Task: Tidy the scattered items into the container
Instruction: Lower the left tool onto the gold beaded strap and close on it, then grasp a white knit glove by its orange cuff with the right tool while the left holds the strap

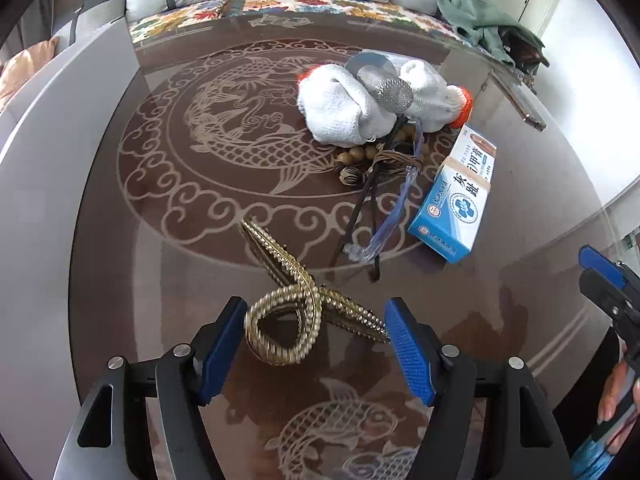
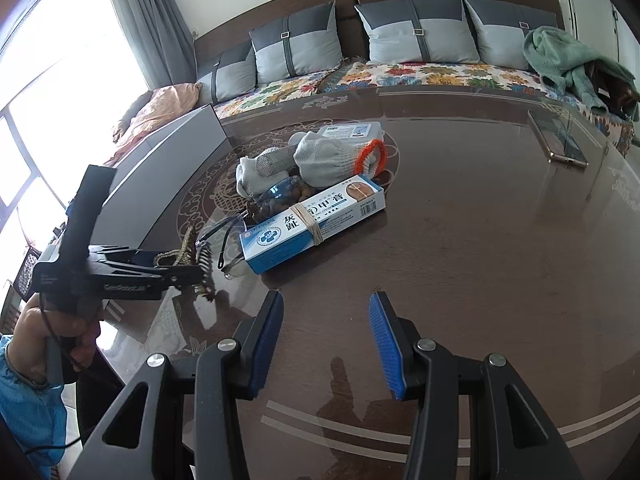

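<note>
Down by the left gripper (image 1: 316, 340), the blue pads stand wide apart on either side of a gold beaded hair clip (image 1: 298, 304) that lies on the dark glass worktop (image 1: 120, 280); neither pad clearly presses it. Beyond the clip lie clear safety glasses (image 1: 394, 204), a string of wooden beads (image 1: 360, 156), a blue and white ointment box (image 1: 460, 196) and white knit gloves (image 1: 352, 104) with orange cuffs, all heaped close together. A green cloth (image 1: 480, 20) is draped at the sofa's right end. At the right edge the other tool's blue tip shows.

From the right gripper (image 2: 324, 340), the pads hang open over bare worktop, holding nothing. Ahead sits the ointment box, a rubber band around it, with the gloves and glasses touching behind it and a white lidded container (image 2: 352, 130) just past them. A phone (image 2: 560, 140) lies well apart to the right. At left a hand (image 2: 60, 340) holds the left tool over the clip.
</note>
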`<state>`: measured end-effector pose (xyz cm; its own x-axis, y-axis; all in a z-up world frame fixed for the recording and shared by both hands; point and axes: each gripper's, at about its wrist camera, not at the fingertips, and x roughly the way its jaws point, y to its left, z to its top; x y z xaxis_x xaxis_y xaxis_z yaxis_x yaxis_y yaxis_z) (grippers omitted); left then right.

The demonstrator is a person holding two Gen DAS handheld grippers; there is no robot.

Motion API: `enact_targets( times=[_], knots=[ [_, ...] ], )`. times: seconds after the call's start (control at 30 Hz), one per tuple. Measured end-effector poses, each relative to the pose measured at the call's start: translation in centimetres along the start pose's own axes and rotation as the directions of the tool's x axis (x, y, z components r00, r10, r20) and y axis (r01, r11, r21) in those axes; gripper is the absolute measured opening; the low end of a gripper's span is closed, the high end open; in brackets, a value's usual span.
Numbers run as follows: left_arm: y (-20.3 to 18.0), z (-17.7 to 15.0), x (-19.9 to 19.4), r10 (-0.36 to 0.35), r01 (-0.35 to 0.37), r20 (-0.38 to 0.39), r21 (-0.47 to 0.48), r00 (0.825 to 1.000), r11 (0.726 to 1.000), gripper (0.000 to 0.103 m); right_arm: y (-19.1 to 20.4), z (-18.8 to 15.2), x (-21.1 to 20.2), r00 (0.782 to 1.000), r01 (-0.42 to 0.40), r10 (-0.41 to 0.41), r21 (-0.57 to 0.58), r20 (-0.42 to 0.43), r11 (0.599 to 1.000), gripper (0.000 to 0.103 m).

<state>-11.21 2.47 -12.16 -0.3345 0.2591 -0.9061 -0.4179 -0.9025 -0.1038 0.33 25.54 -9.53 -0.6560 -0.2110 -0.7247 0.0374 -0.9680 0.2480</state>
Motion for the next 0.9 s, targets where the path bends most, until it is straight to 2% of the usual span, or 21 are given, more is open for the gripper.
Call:
enact_targets(
  times=[0.27,0.3,0.33,0.4,0.57,0.63,0.7,0.73,0.8,0.9],
  knots=[
    [2.0,-2.1,-2.4,-0.028,0.034,0.085,-0.068,0.996,0.997,0.07,1.6,0.8,1.4,0.998,-0.045,0.043,-0.049,-0.037,0.998,0.046],
    [2.3,-2.5,-2.6,-0.025,0.033,0.098,-0.079,0.995,0.996,0.036,1.9,1.0,1.5,0.998,-0.049,0.047,-0.061,-0.039,0.997,0.046],
    [2.5,-2.7,-2.7,-0.044,0.052,0.098,-0.085,0.994,0.995,0.033,2.2,1.3,1.6,0.998,-0.051,0.048,-0.085,-0.036,0.995,0.046],
    [2.9,-2.9,-2.3,-0.066,0.076,0.1,-0.102,0.993,0.992,0.033,2.8,2.1,2.2,0.998,-0.054,0.05,-0.131,-0.041,0.99,0.046],
    [3.0,-3.0,-1.9,-0.081,0.094,0.122,-0.109,0.989,0.99,0.033,2.1,3.2,4.6,0.992,-0.087,0.077,-0.098,-0.1,0.991,0.046],
    [3.0,-2.9,-1.8,-0.088,0.101,0.125,-0.107,0.988,0.989,0.033,2.0,3.9,5.3,0.992,-0.082,0.065,-0.155,-0.112,0.984,0.046],
    [3.2,-2.9,-1.7,-0.092,0.106,0.126,-0.106,0.988,0.989,0.033,1.3,4.9,6.0,0.992,-0.033,0.009,-0.198,-0.124,0.98,0.047],
    [3.4,-3.0,-1.9,-0.093,0.106,0.126,-0.107,0.988,0.989,0.033,0.4,5.7,6.2,0.993,-0.037,0.014,-0.195,-0.117,0.98,0.047],
    [3.6,-3.0,-2.0,-0.089,0.103,0.127,-0.109,0.988,0.989,0.033,-1.3,7.4,6.5,0.994,-0.042,0.023,-0.19,-0.102,0.981,0.057],
    [3.5,-3.2,-2.4,-0.085,0.1,0.129,-0.11,0.988,0.989,0.033,-2.6,10.1,6.8,0.997,-0.031,0.015,-0.224,-0.075,0.974,0.058]
  ],
)
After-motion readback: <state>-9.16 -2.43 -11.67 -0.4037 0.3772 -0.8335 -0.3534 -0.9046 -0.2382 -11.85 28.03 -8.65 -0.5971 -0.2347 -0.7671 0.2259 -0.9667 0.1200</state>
